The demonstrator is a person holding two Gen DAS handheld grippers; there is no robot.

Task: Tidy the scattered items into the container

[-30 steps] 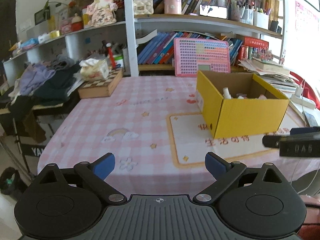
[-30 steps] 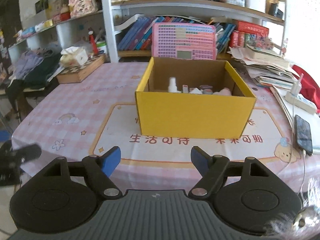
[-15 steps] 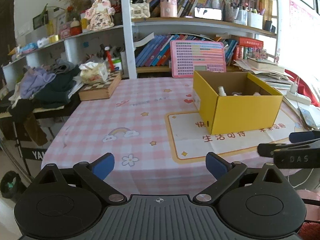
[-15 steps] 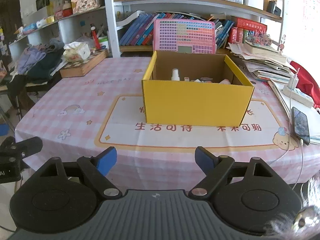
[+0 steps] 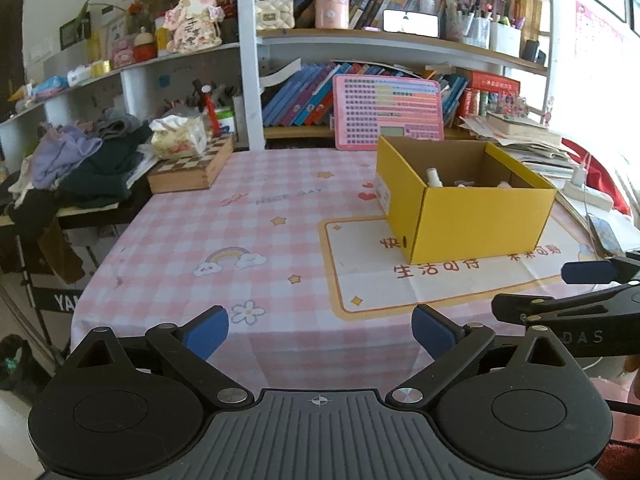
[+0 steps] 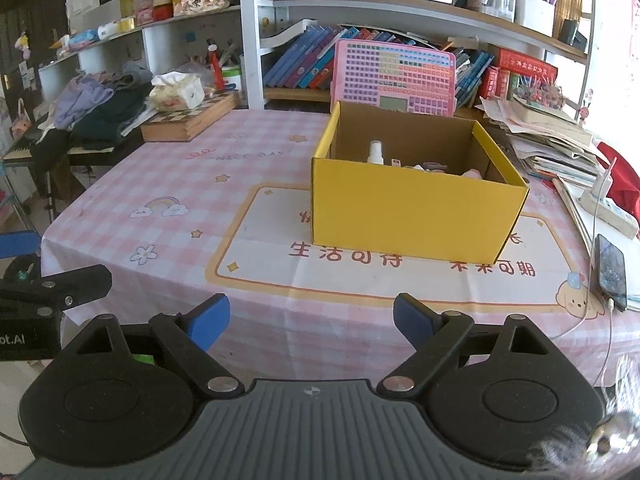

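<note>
From the left wrist view, we saw our left gripper [image 5: 320,326] with its jaws spread wide and nothing between them. Against the pictures from a second before, the view had drawn back and risen: the yellow box [image 5: 466,204] sat farther off and more of the pink checked surface [image 5: 240,220] showed in front. We took that as a retreat after the last drop — the scattered items [image 5: 460,180] lay inside the box, a small white bottle [image 5: 434,177] standing among them, and no loose piece remained on the cloth in this view. The right gripper [image 5: 568,296] reached in from the right edge, close beside ours, so room on that side was tight. Ahead, the near edge of the surface lay just beyond our fingertips.

From the right wrist view, our right gripper [image 6: 311,316] also had its jaws wide apart and empty, and it too had backed away from the box [image 6: 416,200]. A phone [image 6: 610,272] on its cable lay near the right edge, well apart from the box. The left gripper [image 6: 52,292] showed at the left margin. We judged the tidying to be finished or nearly so.
</note>
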